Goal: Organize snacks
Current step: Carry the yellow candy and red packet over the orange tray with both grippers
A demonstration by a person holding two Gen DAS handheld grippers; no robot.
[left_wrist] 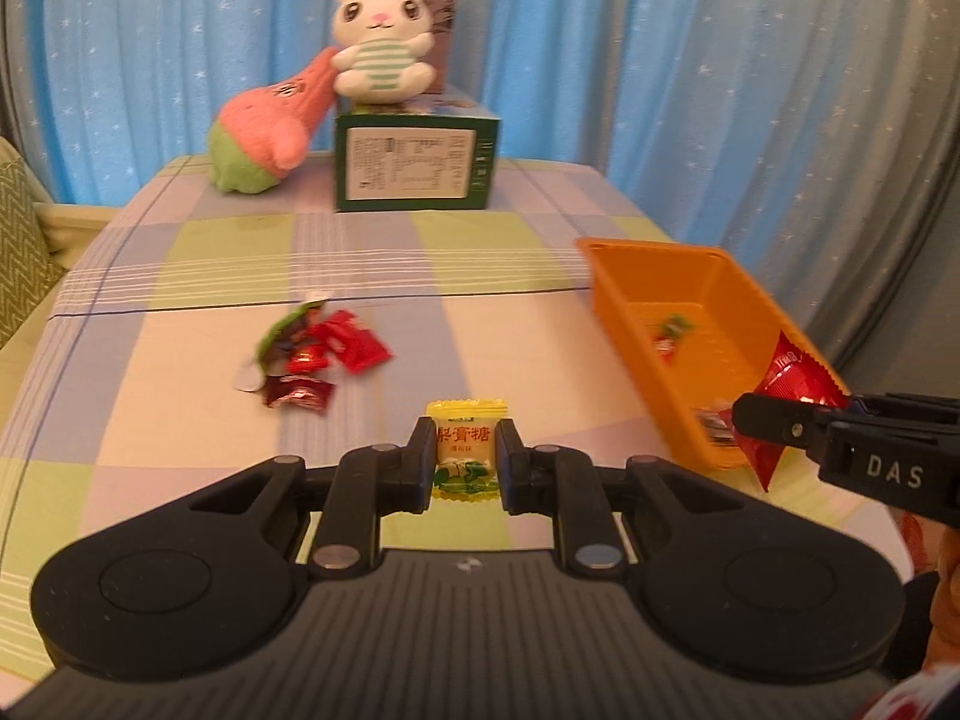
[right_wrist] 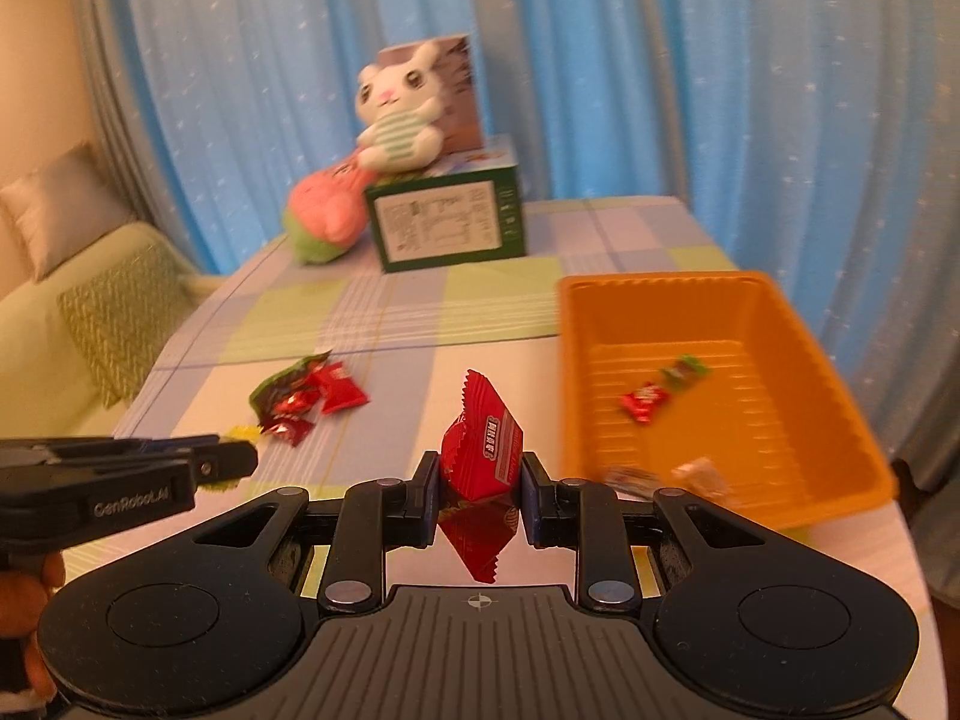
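Observation:
My left gripper [left_wrist: 465, 456] is shut on a yellow candy packet [left_wrist: 465, 450] above the table. My right gripper [right_wrist: 480, 474] is shut on a red snack packet [right_wrist: 483, 450]; in the left wrist view that packet [left_wrist: 786, 387] hangs at the near edge of the orange tray [left_wrist: 612, 294]. The orange tray [right_wrist: 840, 396] holds a red and green candy [right_wrist: 645, 402] and a few small sweets near its front wall. A pile of red and green snack packets [left_wrist: 312, 354] lies on the table to the left, also in the right wrist view [right_wrist: 306, 396].
A green box [left_wrist: 414, 162] stands at the back of the checked tablecloth with a white bunny plush [left_wrist: 381, 42] on top and a pink and green plush [left_wrist: 264, 132] beside it. Blue curtains hang behind. A sofa [right_wrist: 90, 312] is at the left.

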